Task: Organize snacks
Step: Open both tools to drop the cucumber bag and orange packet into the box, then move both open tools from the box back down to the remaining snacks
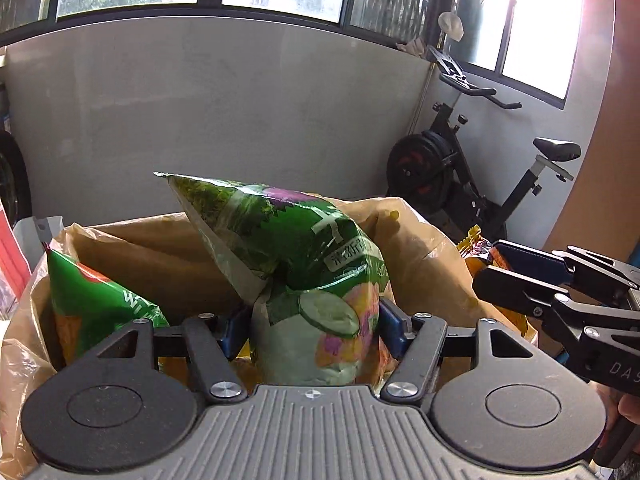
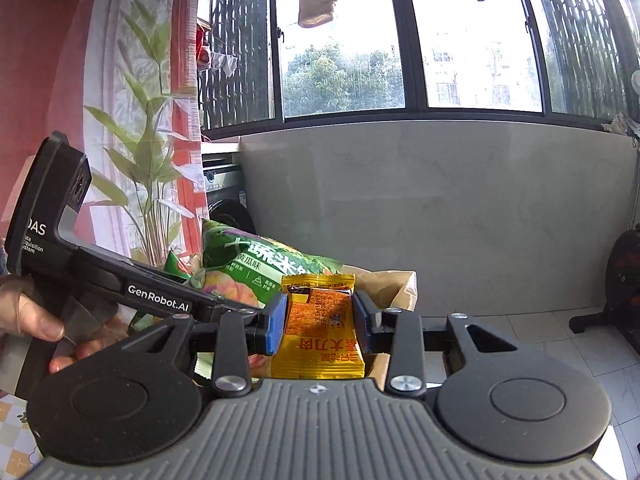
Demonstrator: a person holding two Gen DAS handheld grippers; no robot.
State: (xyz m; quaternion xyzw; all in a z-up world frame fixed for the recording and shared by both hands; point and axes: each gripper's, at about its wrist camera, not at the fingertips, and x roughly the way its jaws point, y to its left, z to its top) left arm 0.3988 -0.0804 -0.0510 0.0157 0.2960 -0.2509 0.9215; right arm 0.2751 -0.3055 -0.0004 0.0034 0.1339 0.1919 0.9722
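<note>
Our left tool [image 1: 314,322] sits around the lower end of the green snack bag [image 1: 304,264], its blue pads at either side of the pack; whether they press it or have let go we cannot tell. The bag stands tilted inside the brown paper bag [image 1: 160,252], next to a second green pack [image 1: 96,300]. Our right tool [image 2: 320,322] is clamped on a small yellow snack packet [image 2: 320,336], carried just over the paper bag's rim.

To do this well, we judge that we should ease the left tool off without tipping the green bag, then bring the yellow packet down into the free space beside it.

The left view shows the bag's interior and the second pack; the right view shows the yellow packet's grip and the hand [image 2: 28,320] holding the left tool.
</note>
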